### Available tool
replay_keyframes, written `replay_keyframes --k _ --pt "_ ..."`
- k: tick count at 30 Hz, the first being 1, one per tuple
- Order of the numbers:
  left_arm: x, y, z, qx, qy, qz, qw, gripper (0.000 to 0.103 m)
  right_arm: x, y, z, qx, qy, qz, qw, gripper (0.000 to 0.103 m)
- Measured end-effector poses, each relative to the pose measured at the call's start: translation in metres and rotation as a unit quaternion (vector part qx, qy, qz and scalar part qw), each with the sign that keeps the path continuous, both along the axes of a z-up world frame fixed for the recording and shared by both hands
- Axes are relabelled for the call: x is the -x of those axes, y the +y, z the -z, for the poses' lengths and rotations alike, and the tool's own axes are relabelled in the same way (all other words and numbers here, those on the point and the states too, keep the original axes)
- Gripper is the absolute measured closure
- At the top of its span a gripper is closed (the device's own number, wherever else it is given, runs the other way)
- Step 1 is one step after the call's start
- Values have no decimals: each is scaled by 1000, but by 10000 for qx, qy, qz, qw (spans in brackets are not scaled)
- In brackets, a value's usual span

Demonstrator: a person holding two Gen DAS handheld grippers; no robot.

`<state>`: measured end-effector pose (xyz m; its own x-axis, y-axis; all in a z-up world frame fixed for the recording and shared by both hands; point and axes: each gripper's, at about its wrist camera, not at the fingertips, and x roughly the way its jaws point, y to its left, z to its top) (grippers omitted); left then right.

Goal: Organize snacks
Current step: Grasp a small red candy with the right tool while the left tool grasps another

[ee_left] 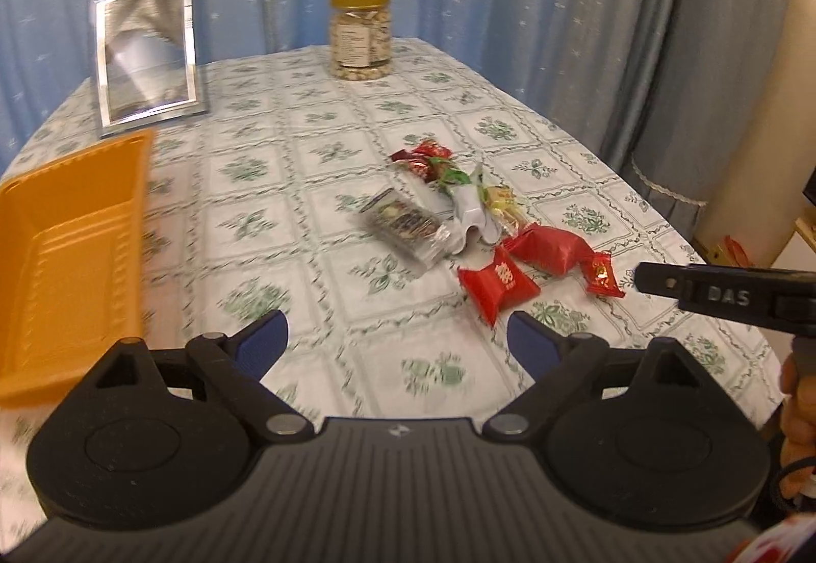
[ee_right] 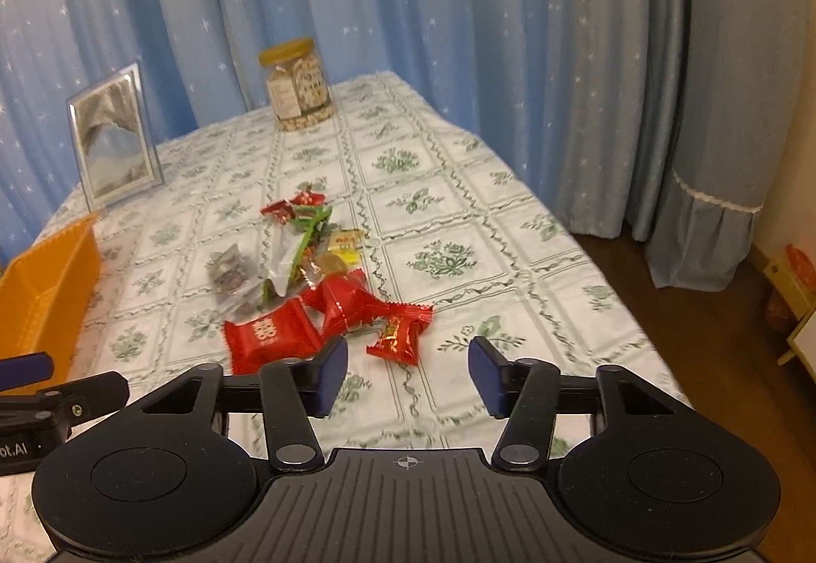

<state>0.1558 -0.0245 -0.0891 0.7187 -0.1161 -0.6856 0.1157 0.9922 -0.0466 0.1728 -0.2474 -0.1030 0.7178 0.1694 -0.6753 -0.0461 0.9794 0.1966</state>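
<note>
Both the left gripper [ee_left: 398, 338] and right gripper [ee_right: 408, 372] are wide open and empty. Pinch one red candy [ee_right: 395, 338], then drop it in the orange tray [ee_right: 46, 287].

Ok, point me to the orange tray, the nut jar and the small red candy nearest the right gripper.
orange tray [ee_left: 66, 226], left wrist view, on its ribbed floor.
nut jar [ee_right: 300, 91], right wrist view, on the glass body.
small red candy [ee_right: 397, 334], right wrist view, on the wrapper's middle.

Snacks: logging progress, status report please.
Both grippers open, empty. Snacks piled on tablecloth, none in orange tray. Nothing in the way.
</note>
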Motion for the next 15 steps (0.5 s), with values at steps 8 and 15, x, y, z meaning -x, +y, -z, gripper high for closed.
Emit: replay_keyframes --k 8,15 --pt "-32 -7 25 126 33 338 9993 19 -38 8 25 114 164 -89 9998 61" --pt "-46 -15 36 258 29 622 9977 23 -48 10 41 298 387 -178 9986 73"
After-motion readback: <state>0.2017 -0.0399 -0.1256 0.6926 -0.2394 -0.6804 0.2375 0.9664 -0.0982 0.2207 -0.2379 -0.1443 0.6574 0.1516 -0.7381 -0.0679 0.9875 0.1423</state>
